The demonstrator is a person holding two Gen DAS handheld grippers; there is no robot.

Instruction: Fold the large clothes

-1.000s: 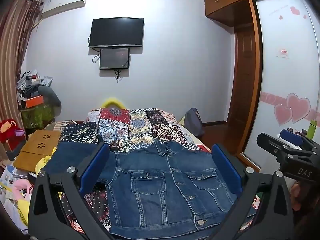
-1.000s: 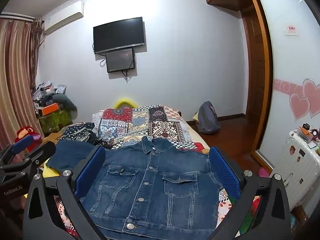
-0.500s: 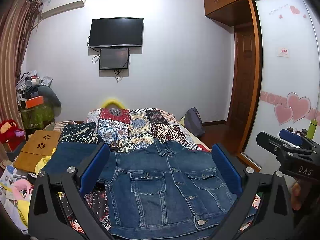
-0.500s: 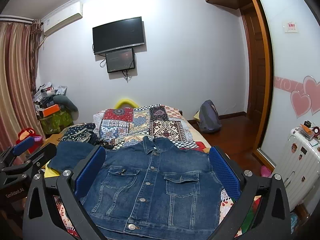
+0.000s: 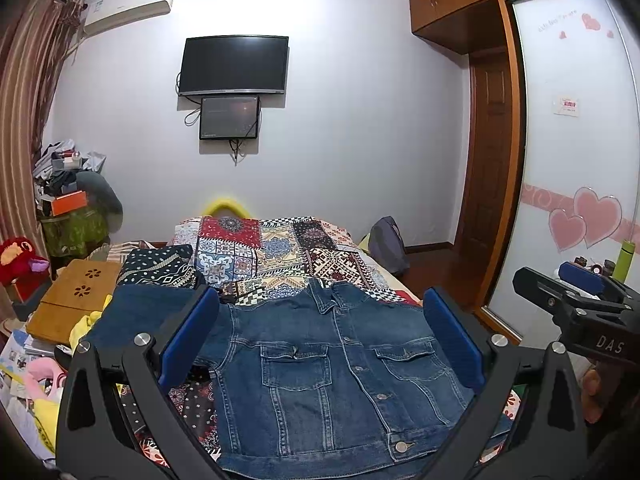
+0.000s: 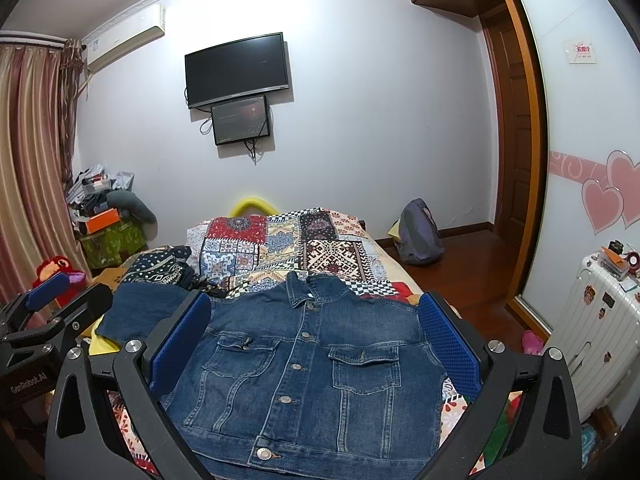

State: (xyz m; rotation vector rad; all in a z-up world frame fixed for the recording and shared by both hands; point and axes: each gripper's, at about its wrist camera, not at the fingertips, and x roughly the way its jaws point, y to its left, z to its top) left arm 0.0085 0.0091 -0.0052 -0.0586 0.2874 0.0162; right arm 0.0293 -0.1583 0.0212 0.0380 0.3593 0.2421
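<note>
A blue denim jacket (image 5: 332, 376) lies flat and buttoned on the bed, front up, collar away from me; it also shows in the right wrist view (image 6: 304, 368). One sleeve (image 5: 136, 316) spreads out to the left. My left gripper (image 5: 320, 336) is open and empty, held above the jacket's near hem. My right gripper (image 6: 316, 340) is open and empty too, above the hem. The right gripper shows at the right edge of the left wrist view (image 5: 576, 300); the left gripper shows at the left edge of the right wrist view (image 6: 48, 312).
A patchwork bedspread (image 5: 280, 252) covers the bed. A dark patterned cloth (image 5: 160, 266) lies at the left beyond the sleeve. A wooden tray (image 5: 68, 300), toys and clutter are left of the bed. A backpack (image 6: 418, 234) sits on the floor, a white suitcase (image 6: 592, 328) at the right.
Both grippers have drifted slightly; the view of the jacket has shifted a little. Nothing was taken hold of.
</note>
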